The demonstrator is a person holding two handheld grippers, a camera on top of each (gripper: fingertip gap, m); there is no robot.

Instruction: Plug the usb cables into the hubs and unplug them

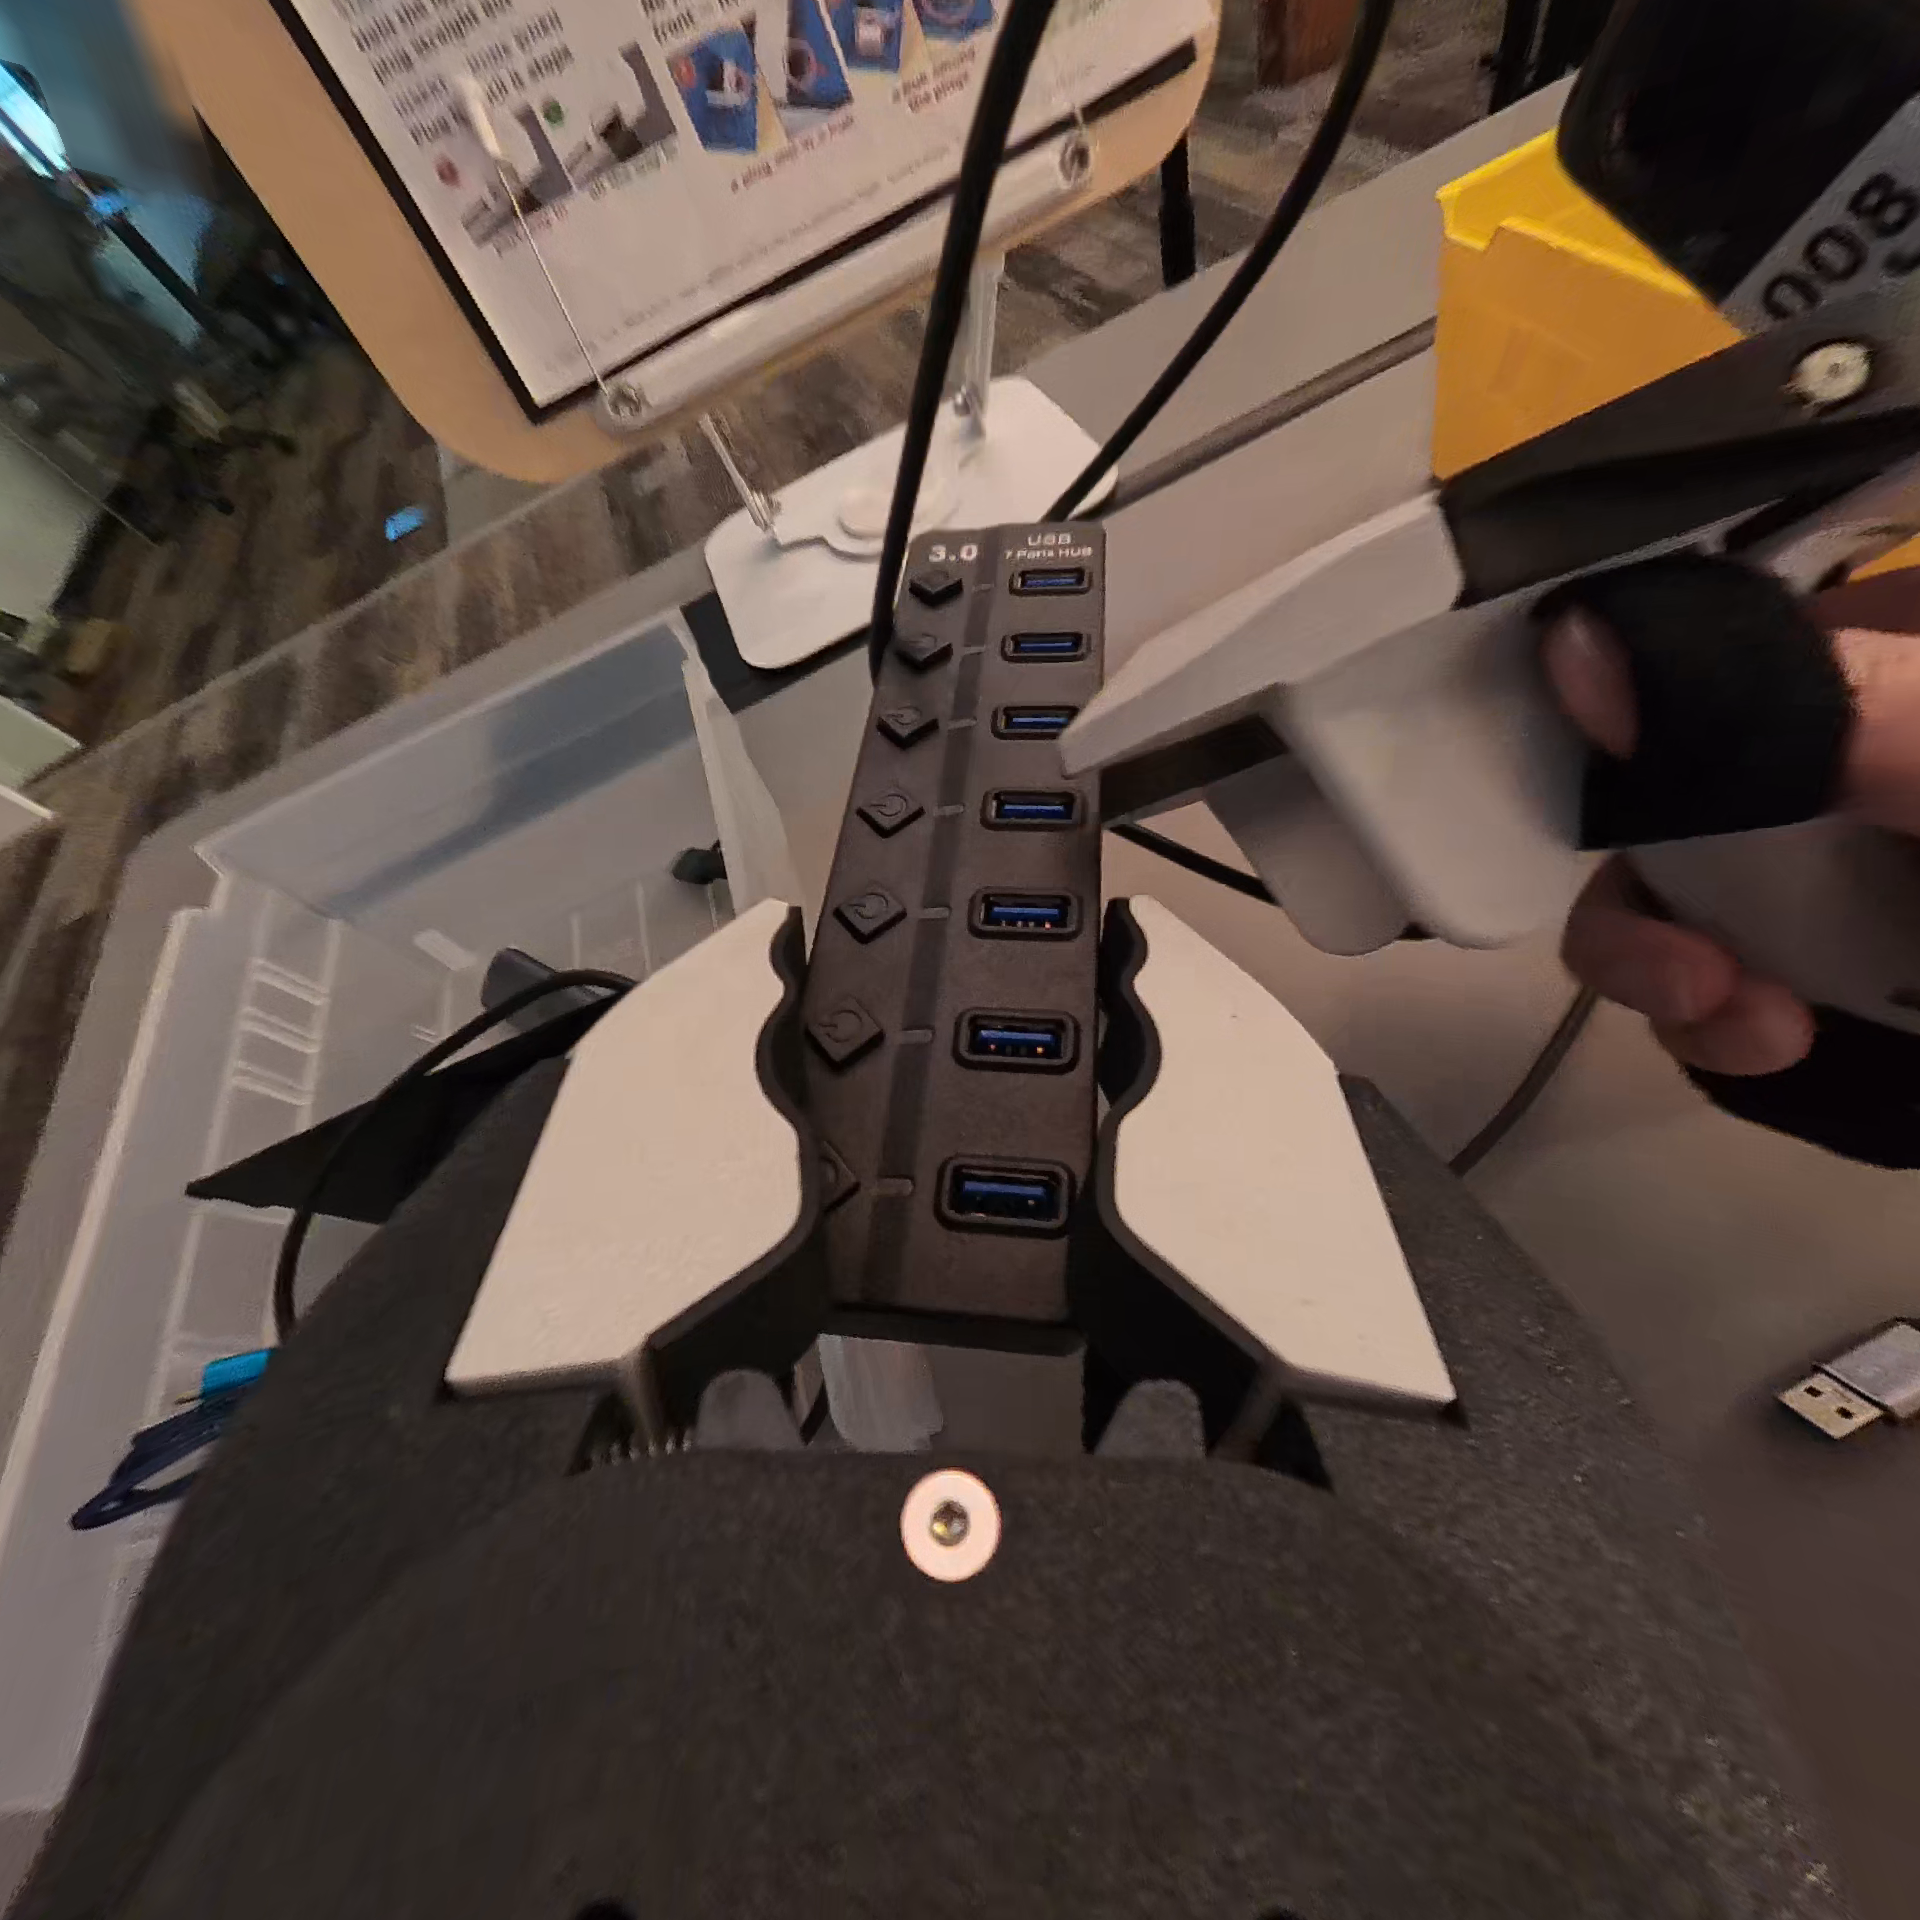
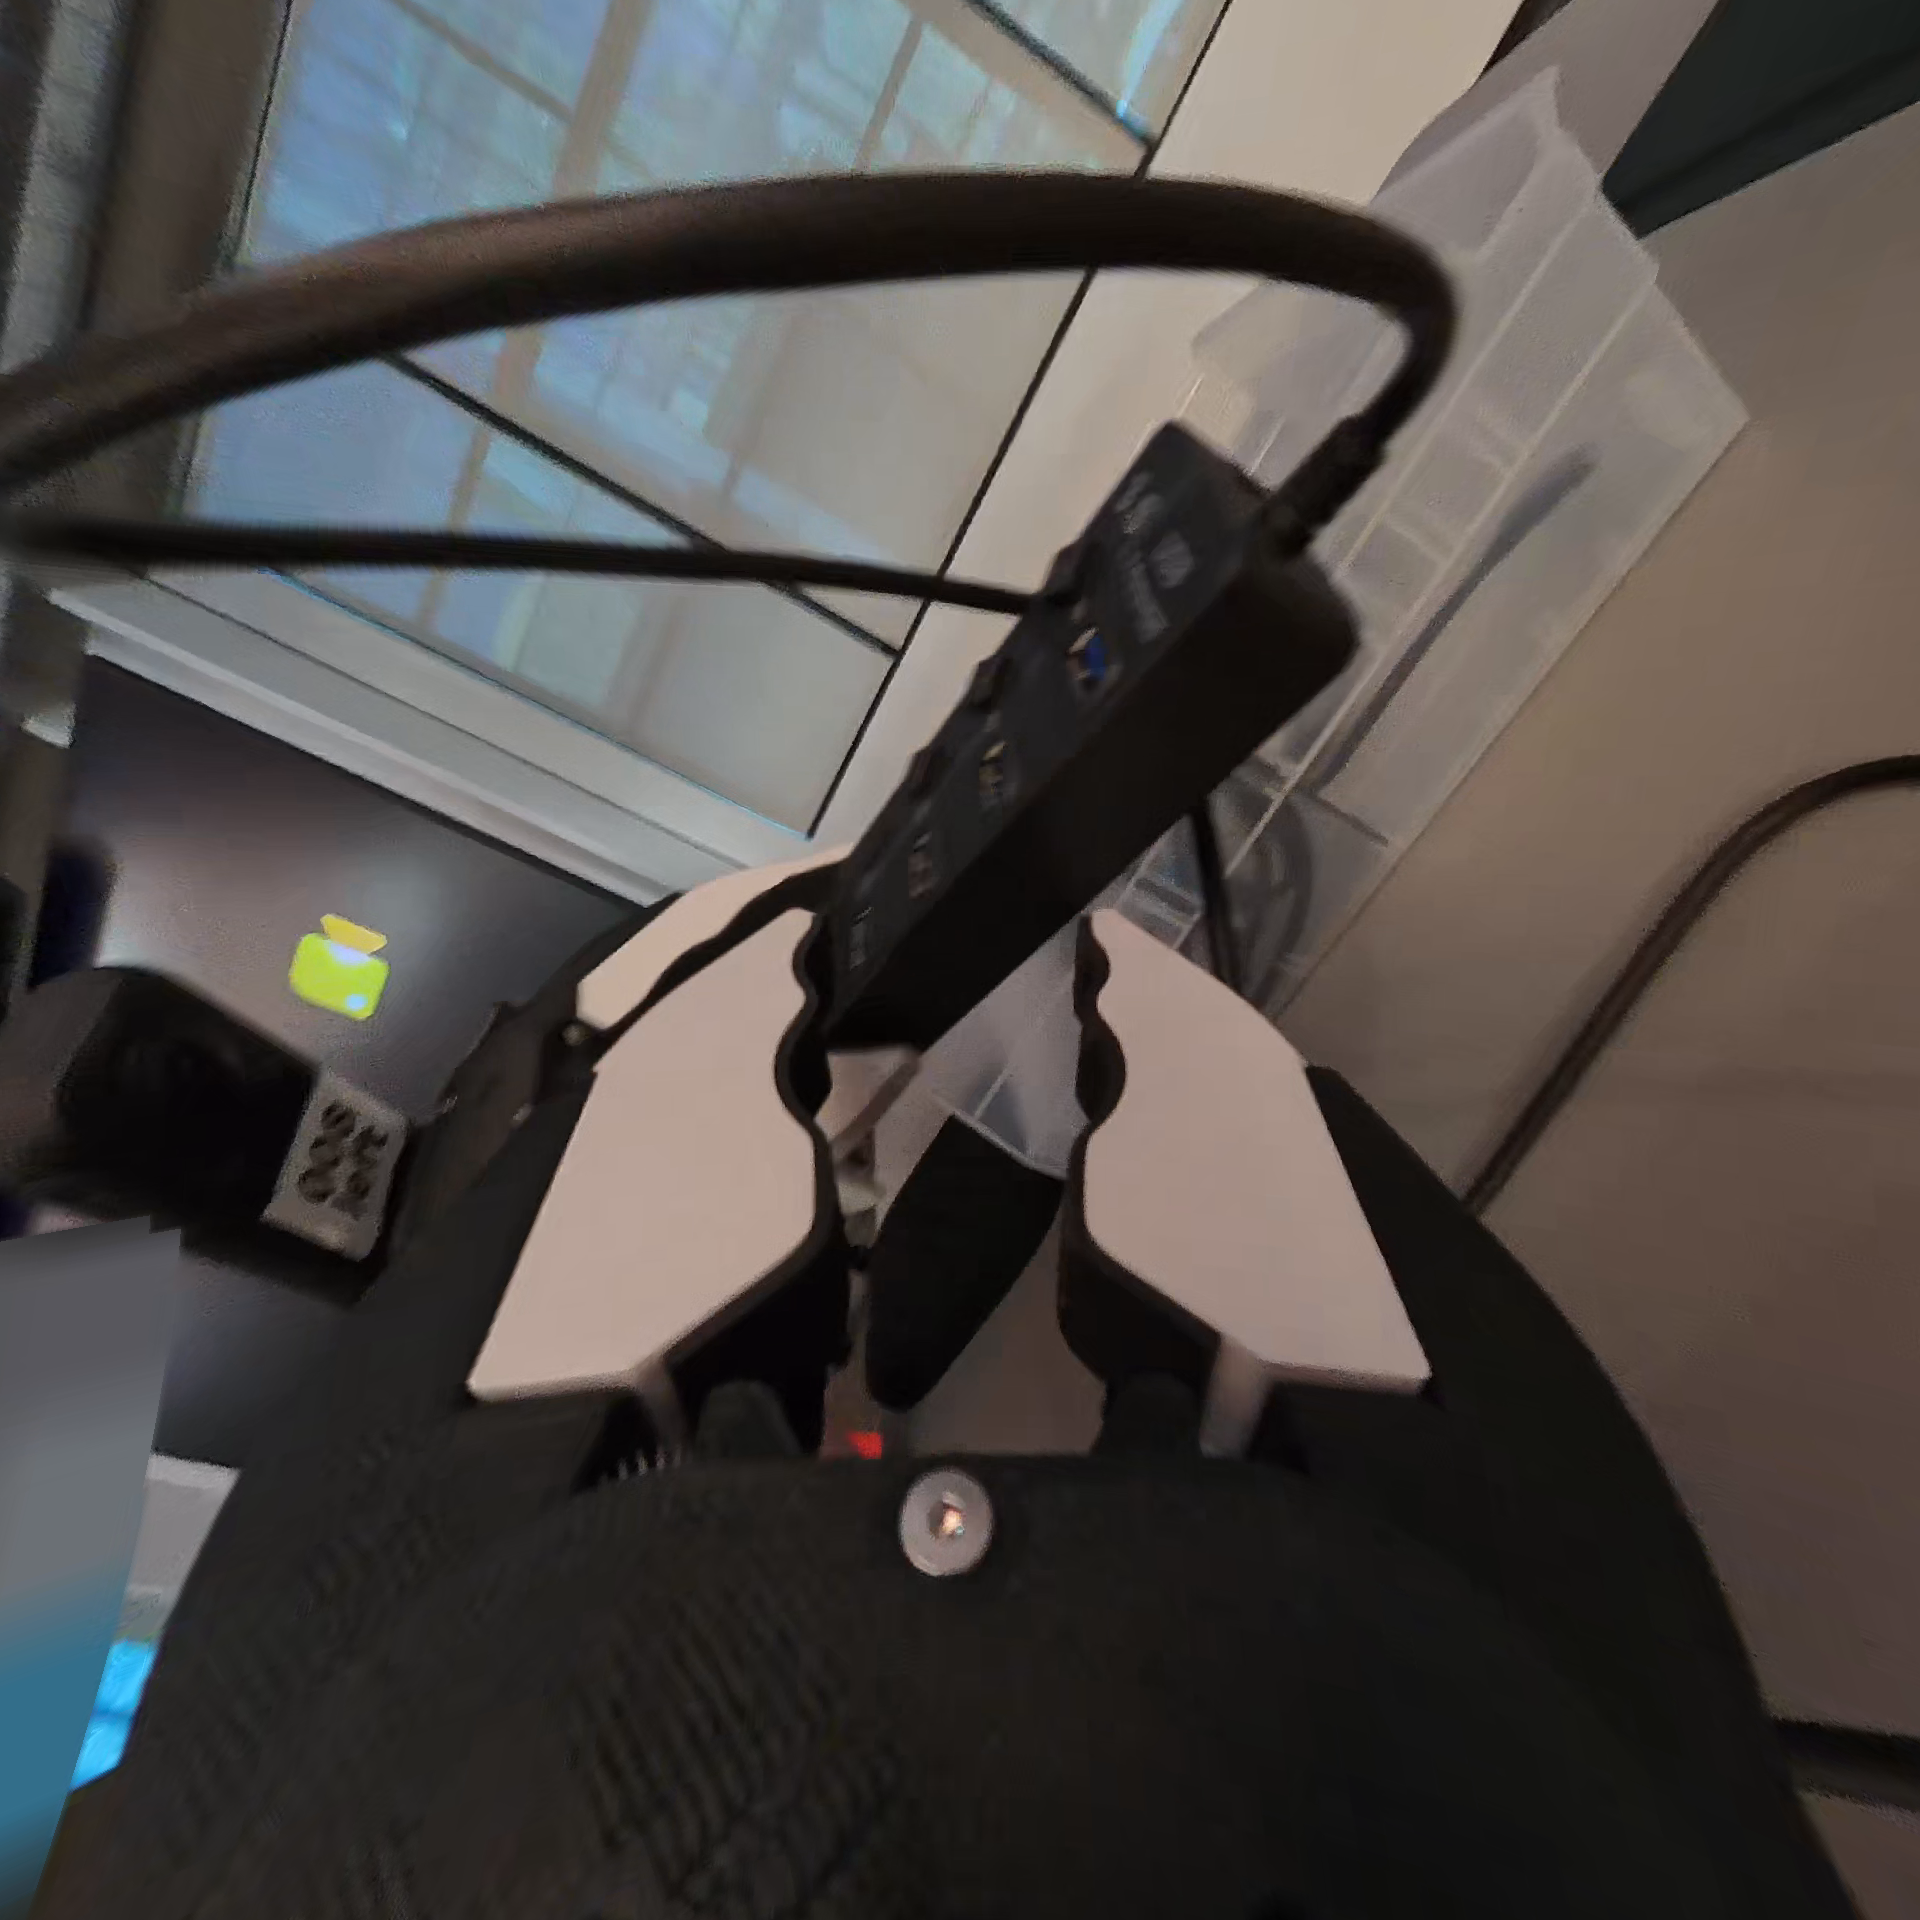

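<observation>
A black USB hub with several blue ports and a row of buttons points away from me. My left gripper is shut on its sides near the close end and holds it tilted up off the table. The ports that show are empty. Two black cables leave its far end. My right gripper, held by a hand, has its tip beside the hub's middle ports. In the right wrist view my right gripper has its jaws apart, just short of the hub. A dark blurred shape lies in the gap.
A loose silver USB plug lies on the grey table at the right. A clear plastic bin holding cables stands at the left. A yellow bin is at the back right. A sign on a stand is behind the hub. My left and right fingertips are right by each other. From either gripper's tips it is about 20 centimetres to the loose silver USB plug.
</observation>
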